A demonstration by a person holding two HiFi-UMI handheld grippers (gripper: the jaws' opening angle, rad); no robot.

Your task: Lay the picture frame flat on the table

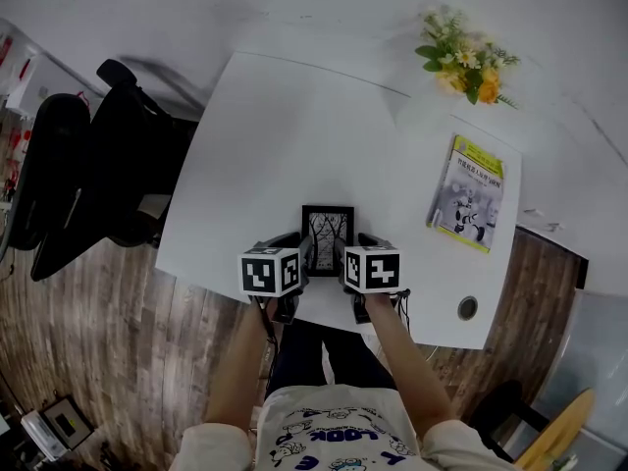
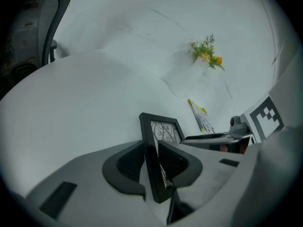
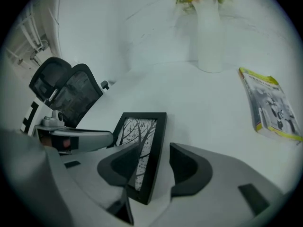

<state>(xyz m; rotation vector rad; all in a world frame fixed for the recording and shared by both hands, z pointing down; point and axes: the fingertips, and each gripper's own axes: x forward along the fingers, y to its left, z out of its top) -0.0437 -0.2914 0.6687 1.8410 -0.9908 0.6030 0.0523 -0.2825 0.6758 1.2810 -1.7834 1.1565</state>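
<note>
Lowest in the head view, a person in a white printed T-shirt (image 1: 334, 430) stretches both forearms to the near edge of a white rectangular desk (image 1: 285, 135). The left gripper (image 2: 151, 150) has its jaws clenched on the left side of a small black picture frame (image 1: 328, 226) with a bare-tree print. The right gripper (image 3: 157, 152) has its jaws released, the frame's right side loose between them. The frame sits at lower centre, tilted rather than flat. Farther right lies a yellow-edged booklet (image 1: 468, 192). Beyond it stands a white vase (image 3: 209, 37) of yellow and orange flowers (image 1: 461, 57). A black mesh office chair (image 1: 98, 165) stands at the far left
</note>
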